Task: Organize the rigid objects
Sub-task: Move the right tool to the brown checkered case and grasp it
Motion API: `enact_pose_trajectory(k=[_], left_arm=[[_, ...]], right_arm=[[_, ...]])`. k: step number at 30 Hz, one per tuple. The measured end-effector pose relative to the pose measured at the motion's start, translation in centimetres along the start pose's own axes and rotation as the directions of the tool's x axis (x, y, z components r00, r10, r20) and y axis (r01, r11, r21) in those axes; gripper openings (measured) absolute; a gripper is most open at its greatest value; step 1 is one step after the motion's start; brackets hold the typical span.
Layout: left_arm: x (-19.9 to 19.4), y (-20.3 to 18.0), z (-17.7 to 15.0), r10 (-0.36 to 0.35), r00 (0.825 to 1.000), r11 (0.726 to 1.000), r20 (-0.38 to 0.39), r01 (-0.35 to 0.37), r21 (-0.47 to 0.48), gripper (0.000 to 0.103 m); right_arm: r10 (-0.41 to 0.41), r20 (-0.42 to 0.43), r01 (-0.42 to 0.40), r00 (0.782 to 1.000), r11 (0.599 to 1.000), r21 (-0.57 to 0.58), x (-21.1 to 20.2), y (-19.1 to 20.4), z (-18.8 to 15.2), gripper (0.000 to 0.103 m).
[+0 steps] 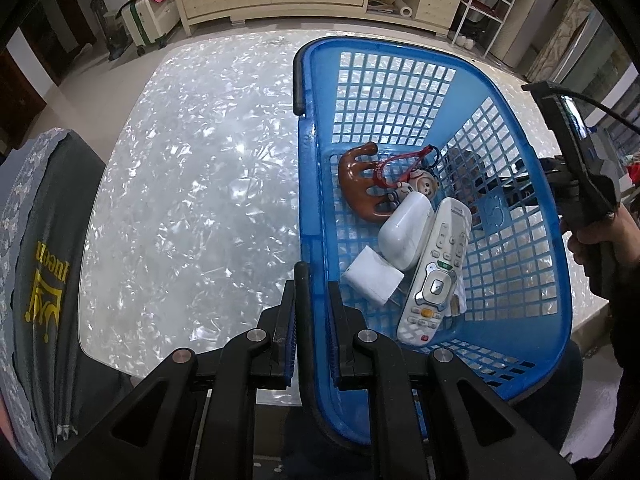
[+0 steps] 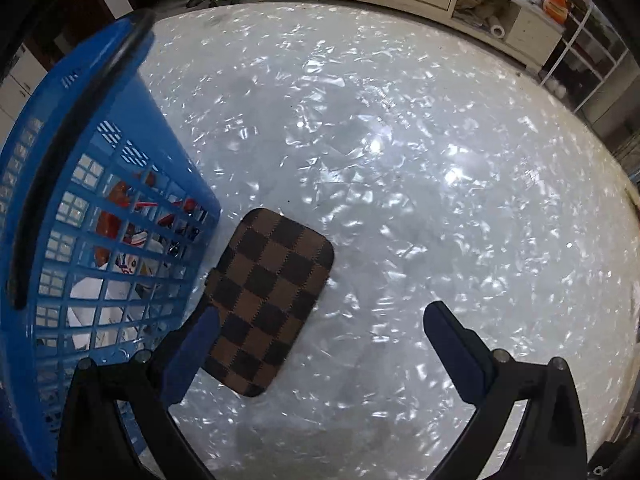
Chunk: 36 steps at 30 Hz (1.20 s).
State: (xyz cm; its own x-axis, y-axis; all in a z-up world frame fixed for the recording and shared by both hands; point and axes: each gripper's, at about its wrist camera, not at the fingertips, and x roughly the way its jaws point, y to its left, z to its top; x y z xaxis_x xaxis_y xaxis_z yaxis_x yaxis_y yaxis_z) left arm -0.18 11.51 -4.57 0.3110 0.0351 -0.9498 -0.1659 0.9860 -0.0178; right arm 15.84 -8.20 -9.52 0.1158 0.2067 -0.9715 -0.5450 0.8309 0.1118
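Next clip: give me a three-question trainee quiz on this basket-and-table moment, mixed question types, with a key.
1. True or false: the checkered case already lies inside the blue basket.
2. The left gripper is shut on: A) the basket's rim, B) the white remote, C) nothing.
3. Fill in: the right gripper's jaws stand ____ above the table.

Key: 1 false; 2 A; 3 open.
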Motion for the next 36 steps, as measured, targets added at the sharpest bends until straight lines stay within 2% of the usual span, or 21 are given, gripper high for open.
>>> enact_pose_trajectory(k=[11, 13, 26, 36], left_arm=[[-0.3, -0.2, -0.2, 0.01, 1.0, 1.0, -0.002, -0.01, 0.003, 0.015], [-0.3, -0.4, -0.3, 0.015, 1.0, 1.0, -0.003, -0.015, 0.007, 0.015], [-0.6, -0.1, -0.3, 0.012, 1.0, 1.0, -0.006, -0.012, 0.0, 0.015], [-1.3, -0.1, -0.7, 0.0, 1.0, 1.0, 0.002, 0.001, -0.012, 0.016]], right_arm=[[0.123, -0.055, -0.115, 0.991, 0.985, 0.128, 3.9, -0.5, 1.6, 0.103], [0.07, -0.061, -0.062, 0.996, 0.991, 0.12, 4.4, 0.0, 1.8, 0.103], [0.056, -0.075, -0.04, 0.996, 0.981, 0.189, 6.5, 0.4, 4.4, 0.103], [-0.022, -0.067, 0.035, 0.997, 0.98, 0.198, 7.5, 2.1, 4.8, 0.103]])
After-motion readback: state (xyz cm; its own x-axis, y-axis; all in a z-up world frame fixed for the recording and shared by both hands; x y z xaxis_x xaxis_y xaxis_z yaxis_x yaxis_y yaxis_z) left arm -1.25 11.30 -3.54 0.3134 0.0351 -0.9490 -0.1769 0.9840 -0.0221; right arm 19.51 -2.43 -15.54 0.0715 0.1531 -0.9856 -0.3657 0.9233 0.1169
